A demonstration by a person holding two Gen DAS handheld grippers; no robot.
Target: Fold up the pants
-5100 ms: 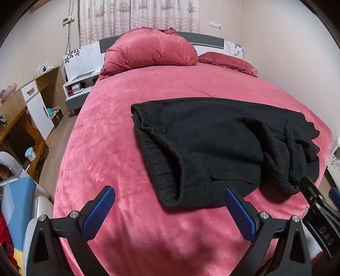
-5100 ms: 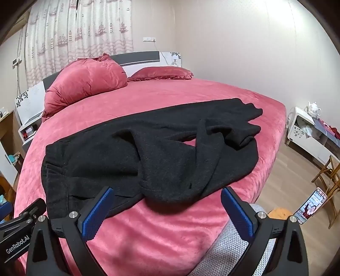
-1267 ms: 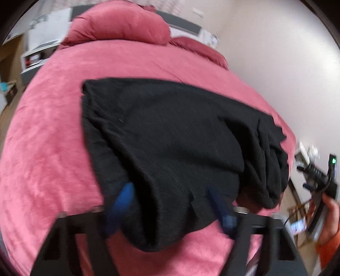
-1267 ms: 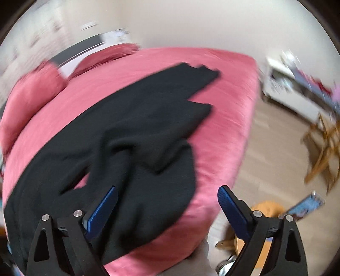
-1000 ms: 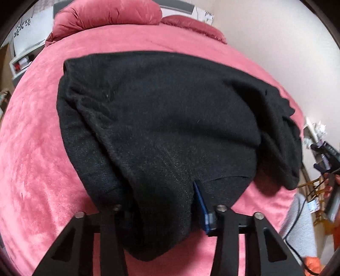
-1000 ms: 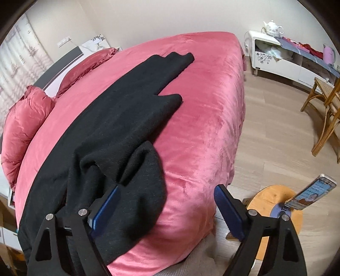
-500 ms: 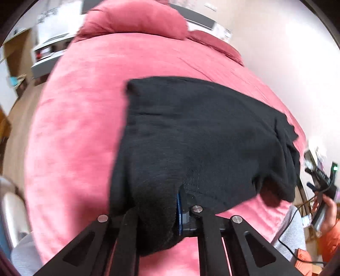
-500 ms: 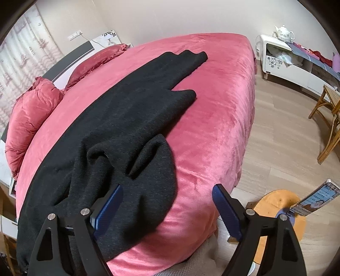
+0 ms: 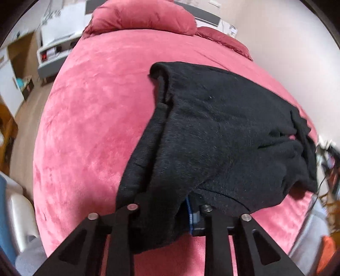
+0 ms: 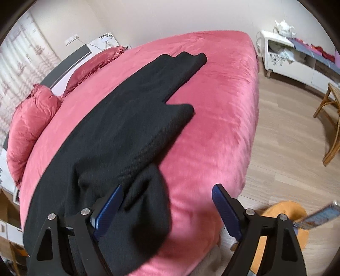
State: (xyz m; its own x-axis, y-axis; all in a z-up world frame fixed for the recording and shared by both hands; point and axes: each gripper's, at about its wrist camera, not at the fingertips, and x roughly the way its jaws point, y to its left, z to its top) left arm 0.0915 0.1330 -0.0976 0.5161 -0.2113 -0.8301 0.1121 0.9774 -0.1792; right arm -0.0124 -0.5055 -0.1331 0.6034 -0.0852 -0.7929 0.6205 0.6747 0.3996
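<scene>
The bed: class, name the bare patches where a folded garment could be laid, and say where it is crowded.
Free: the pink bedspread between the pants and the pillows, and the strip between the trouser legs and the foot edge. Crowded: the near edge, where the left gripper grips bunched fabric and the right gripper hangs open.

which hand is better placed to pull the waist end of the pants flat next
Left, probably. The left hand-held gripper is clamped on the waist end of the black pants. The right hand-held gripper is open over the bunched leg, gripping nothing.
</scene>
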